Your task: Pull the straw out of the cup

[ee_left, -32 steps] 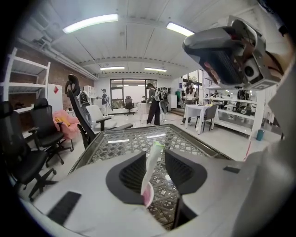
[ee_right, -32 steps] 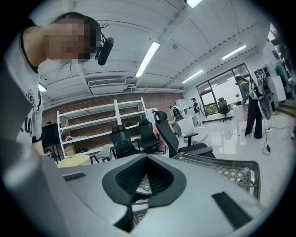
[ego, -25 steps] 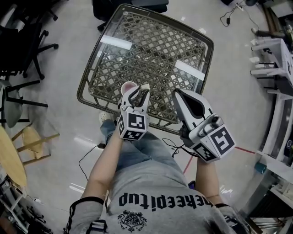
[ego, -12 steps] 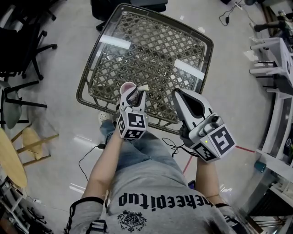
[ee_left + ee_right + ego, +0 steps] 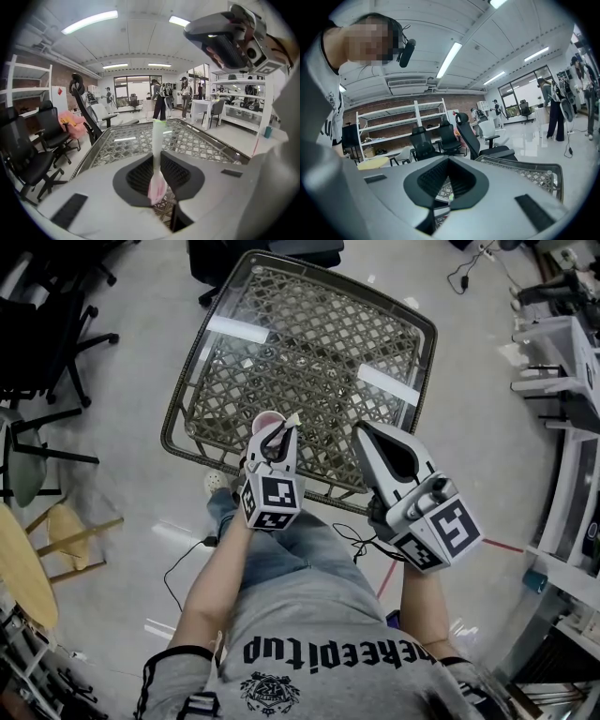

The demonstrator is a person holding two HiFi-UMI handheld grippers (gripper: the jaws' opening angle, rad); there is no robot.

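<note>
- Open glass tabletop [image 5: 309,343] beyond cup [image 5: 265,419], free to far rim.
- Right gripper [image 5: 362,428] near cup's right, narrowing that side.
- Office chairs [image 5: 52,343] crowding floor at left.

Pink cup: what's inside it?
A white straw stands in the pink cup, rising above its rim. The left gripper jaws have just been closing and pinch it. The cup's inside and any contents are covered by the gripper.

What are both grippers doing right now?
Left gripper: jaws have just been closing, now pinching the straw.
Right gripper: closed, empty.
</note>
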